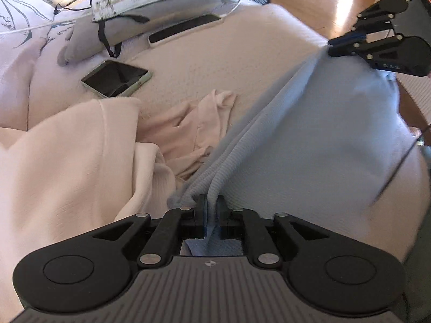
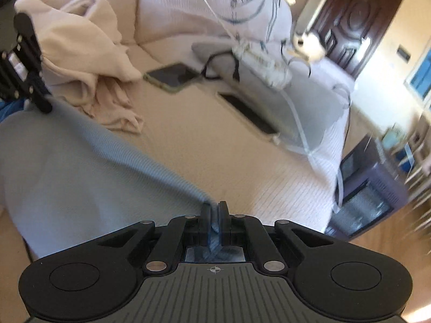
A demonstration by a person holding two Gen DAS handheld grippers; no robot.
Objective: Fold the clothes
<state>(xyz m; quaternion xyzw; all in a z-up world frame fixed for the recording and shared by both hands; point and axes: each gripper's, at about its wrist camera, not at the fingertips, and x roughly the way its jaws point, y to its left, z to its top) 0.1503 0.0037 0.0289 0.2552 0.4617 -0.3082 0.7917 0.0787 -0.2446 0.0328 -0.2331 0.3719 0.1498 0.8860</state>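
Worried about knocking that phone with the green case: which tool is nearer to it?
Left. The left tool, clamping the blue garment, sits beside the phone; the right tool grips the garment's far end.

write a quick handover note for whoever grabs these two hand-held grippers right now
Left hand-held gripper: shut on an edge of the light blue garment.
Right hand-held gripper: shut on another edge of it, so the cloth hangs stretched between the two, above the bed.
Pink clothes lie crumpled on the bed, unfolded, beside a phone.
Done: blue garment picked up.
Left: lay it flat, fold it, then likely the pink ones.
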